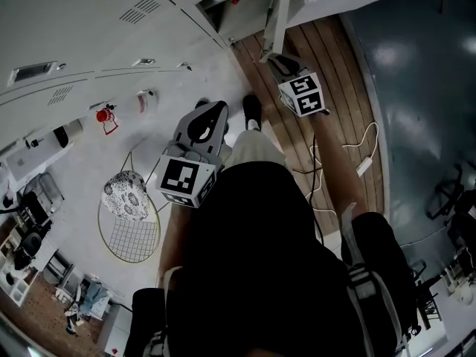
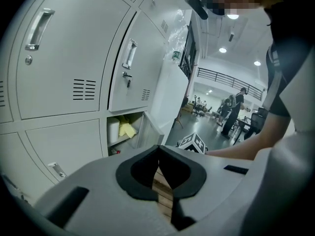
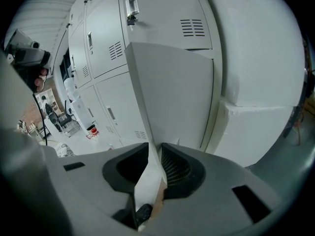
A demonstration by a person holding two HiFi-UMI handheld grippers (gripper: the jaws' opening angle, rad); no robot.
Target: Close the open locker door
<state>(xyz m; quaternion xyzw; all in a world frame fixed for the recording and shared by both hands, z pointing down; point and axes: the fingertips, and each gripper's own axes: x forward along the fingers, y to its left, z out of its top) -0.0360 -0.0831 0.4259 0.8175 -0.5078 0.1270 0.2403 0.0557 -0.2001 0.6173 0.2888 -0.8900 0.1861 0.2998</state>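
Pale grey locker door [image 3: 172, 97]

The locker door [image 1: 276, 15] runs off the top edge of the head view. Yellow stuff [image 2: 127, 130] at middle left — too small to tell. Far people [image 2: 231, 113] — tiny.

The left gripper [image 2: 158, 151] and the right gripper [image 3: 155, 151] share one build: a smooth, pale grey plastic shell with rounded edges, a dark hollow at the front and two curved black pads [image 3: 178, 168] set inside it. The pads on the right one show fine ribbing. Narrow black slots [image 2: 69, 206] are cut into the shell on either side. Each gripper carries a white cube [image 1: 184, 178] printed with bold black square markers. The person wears a black short-sleeved top [image 1: 260, 251], light beige trousers [image 1: 253, 151] and a dark shoe [image 1: 251, 108], with grey webbing straps [image 1: 359, 292] over the shoulders.
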